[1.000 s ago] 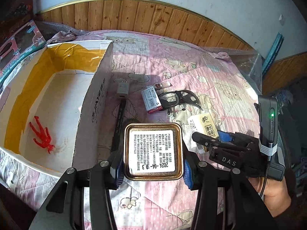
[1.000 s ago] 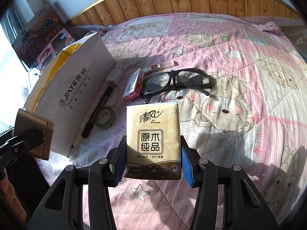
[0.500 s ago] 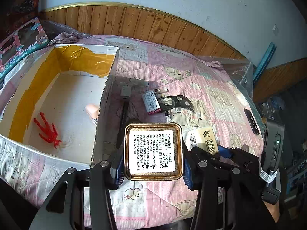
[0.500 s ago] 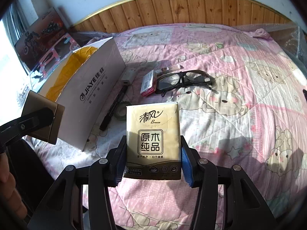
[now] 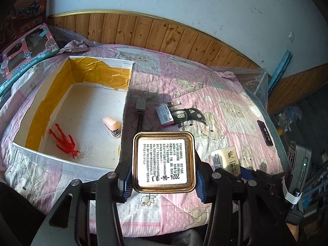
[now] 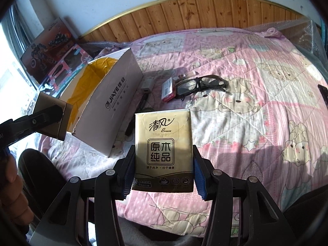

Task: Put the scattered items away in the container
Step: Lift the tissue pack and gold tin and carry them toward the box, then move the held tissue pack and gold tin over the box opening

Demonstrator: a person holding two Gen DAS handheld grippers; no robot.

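My left gripper (image 5: 163, 181) is shut on a square gold tin (image 5: 163, 161) with a white label, held above the bed's near edge, just right of the cardboard box (image 5: 125, 110). My right gripper (image 6: 163, 181) is shut on a yellow tissue pack (image 6: 163, 143), raised over the pink quilt. In the box lie a red toy figure (image 5: 63, 141) and a peach stapler (image 5: 111, 126). On the quilt beside the box lie black glasses (image 6: 199, 85), a small pink-and-white box (image 6: 168, 91), a grey adapter (image 6: 148, 84) and a black pen (image 6: 142, 102).
A pink bear-print quilt (image 6: 256, 106) covers the bed, with wood panelling (image 5: 164, 34) behind. Toy boxes (image 5: 22, 55) lean at the far left. A dark remote (image 5: 264, 132) lies at the quilt's right edge. A person's hand (image 6: 12, 184) and knee show at the left.
Both grippers have risen and pulled back from the bed, each keeping its item. The box interior, with the stapler, has come into the left wrist view.
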